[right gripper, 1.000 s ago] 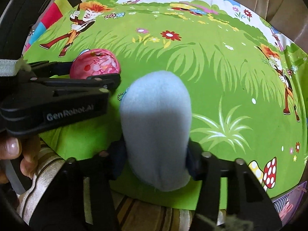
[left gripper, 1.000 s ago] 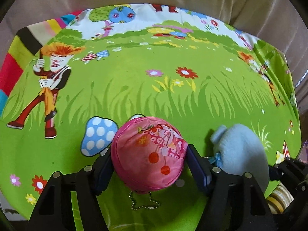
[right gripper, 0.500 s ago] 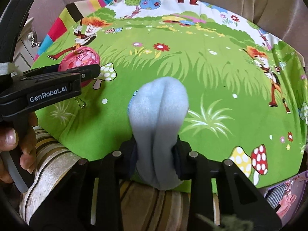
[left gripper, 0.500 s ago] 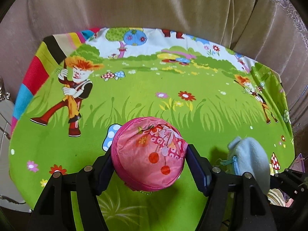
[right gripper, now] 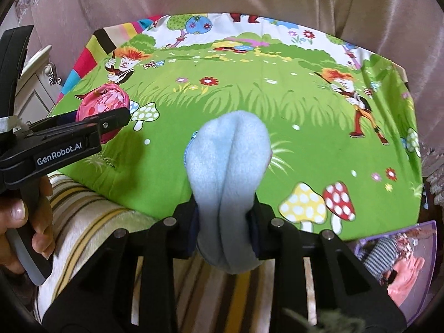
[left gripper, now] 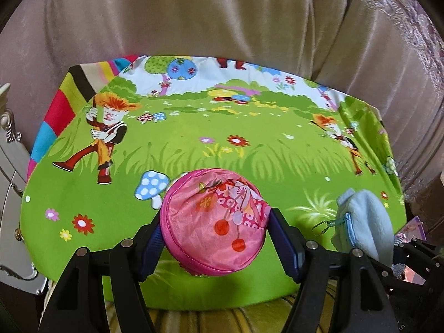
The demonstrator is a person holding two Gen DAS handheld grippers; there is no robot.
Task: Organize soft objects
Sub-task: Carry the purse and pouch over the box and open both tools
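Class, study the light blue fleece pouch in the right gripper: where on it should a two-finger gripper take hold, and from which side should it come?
Grip the light blue fleece pouch across its soft, narrowed near end, coming from behind it, as the right gripper does now. The fleece folds into a crease under the fingers, so it probably squeezes to a firm hold. Keep off the zipper edge and its ball chain.

Left gripper (left gripper: 213, 238): two black angular fingers (left gripper: 125, 272), each studded with round silver screws and faced inside with dark blue pads. From the right wrist view, its side at nine o'clock carries white "GenRobot.AI" lettering, a grey trigger below, and a white strap above. Right gripper (right gripper: 224, 227): identical black frame, silver screws, dark blue pads. A bare hand (right gripper: 19, 222) wraps the left handle.
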